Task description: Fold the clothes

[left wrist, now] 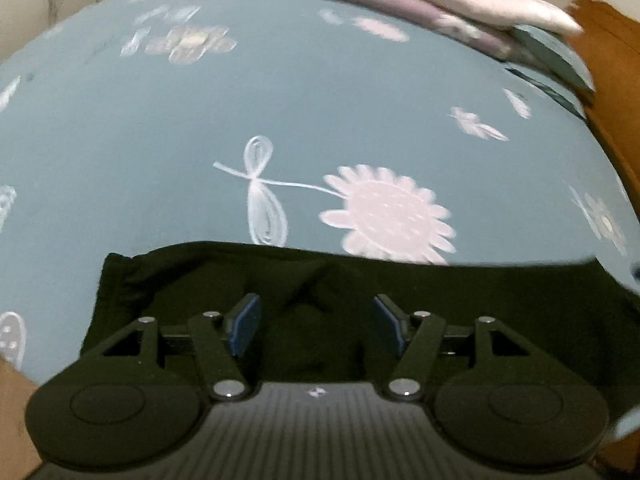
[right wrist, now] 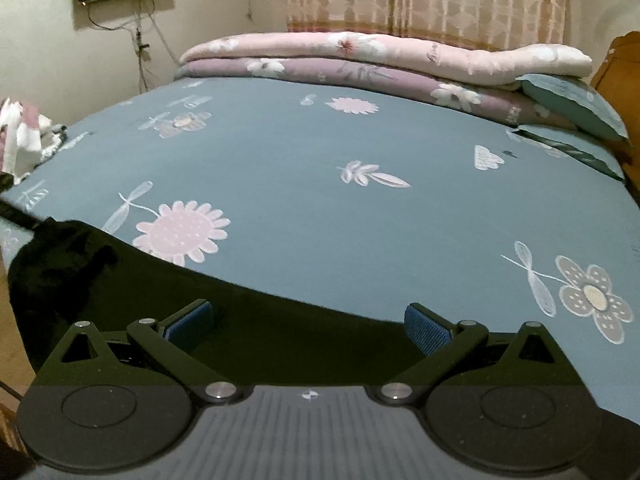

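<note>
A black garment (left wrist: 320,280) lies along the near edge of the blue flowered bed sheet (left wrist: 280,100). My left gripper (left wrist: 316,328) hovers just over the garment's rumpled middle, open, its blue pads (left wrist: 246,322) wide apart with nothing between them. In the right wrist view the same black garment (right wrist: 248,320) stretches across the bed's near edge, bunched up at the left (right wrist: 60,264). My right gripper (right wrist: 308,330) is open above it, blue pads (right wrist: 426,330) spread, empty. The sheet (right wrist: 320,200) beyond is flat.
Folded pink and purple quilts (right wrist: 360,64) are stacked at the bed's far side, with teal pillows (right wrist: 572,104) at the right. An orange wooden headboard (left wrist: 608,60) stands right. A white and pink cloth pile (right wrist: 24,136) sits off the bed's left.
</note>
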`<act>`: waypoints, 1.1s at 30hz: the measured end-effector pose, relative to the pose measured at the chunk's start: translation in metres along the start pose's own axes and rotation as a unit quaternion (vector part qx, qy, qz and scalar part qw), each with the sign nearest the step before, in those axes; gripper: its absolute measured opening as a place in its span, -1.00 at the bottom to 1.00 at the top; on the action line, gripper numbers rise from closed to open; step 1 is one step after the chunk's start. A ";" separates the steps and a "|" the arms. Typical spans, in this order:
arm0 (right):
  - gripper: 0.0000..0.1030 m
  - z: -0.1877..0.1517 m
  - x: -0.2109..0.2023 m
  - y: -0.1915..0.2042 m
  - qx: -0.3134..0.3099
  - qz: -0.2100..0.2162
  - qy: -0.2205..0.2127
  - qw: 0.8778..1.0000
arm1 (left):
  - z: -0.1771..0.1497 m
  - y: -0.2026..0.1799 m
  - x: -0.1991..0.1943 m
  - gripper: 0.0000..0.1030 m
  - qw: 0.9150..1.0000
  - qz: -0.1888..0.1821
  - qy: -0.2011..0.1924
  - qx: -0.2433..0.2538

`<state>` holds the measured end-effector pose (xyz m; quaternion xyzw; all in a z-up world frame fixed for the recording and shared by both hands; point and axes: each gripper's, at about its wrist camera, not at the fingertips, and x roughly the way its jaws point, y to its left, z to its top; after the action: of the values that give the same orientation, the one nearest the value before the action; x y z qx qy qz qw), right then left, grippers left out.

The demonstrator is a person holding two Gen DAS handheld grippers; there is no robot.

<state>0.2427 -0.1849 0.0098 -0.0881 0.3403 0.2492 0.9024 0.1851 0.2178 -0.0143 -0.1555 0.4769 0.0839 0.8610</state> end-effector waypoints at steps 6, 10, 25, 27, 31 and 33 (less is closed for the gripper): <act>1.00 -0.010 -0.003 -0.004 0.010 -0.040 0.023 0.999 | 0.006 0.035 0.044 0.14 0.998 0.006 0.032 -0.046; 1.00 -0.011 0.000 -0.001 0.016 -0.050 0.030 0.998 | 0.002 0.034 0.048 -0.68 0.998 -0.036 0.023 -0.039; 1.00 0.010 0.020 0.029 -0.017 -0.038 0.040 0.998 | 0.025 0.044 -0.009 -0.80 0.996 -0.047 -0.077 0.004; 1.00 0.011 0.022 0.033 -0.021 -0.037 0.042 0.998 | 0.025 0.049 0.003 -0.80 0.997 -0.043 -0.062 -0.001; 1.00 0.012 0.026 0.037 -0.028 -0.037 0.050 0.998 | 0.021 0.061 0.027 -0.70 0.999 -0.033 -0.036 -0.022; 1.00 0.011 0.027 0.037 -0.029 -0.037 0.054 0.997 | 0.018 0.066 0.032 -0.55 0.999 -0.023 -0.026 -0.035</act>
<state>0.2470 -0.1389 0.0006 -0.1398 0.3777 0.2198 0.8885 0.1974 0.2855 -0.0447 -0.1944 0.4477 0.0844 0.8687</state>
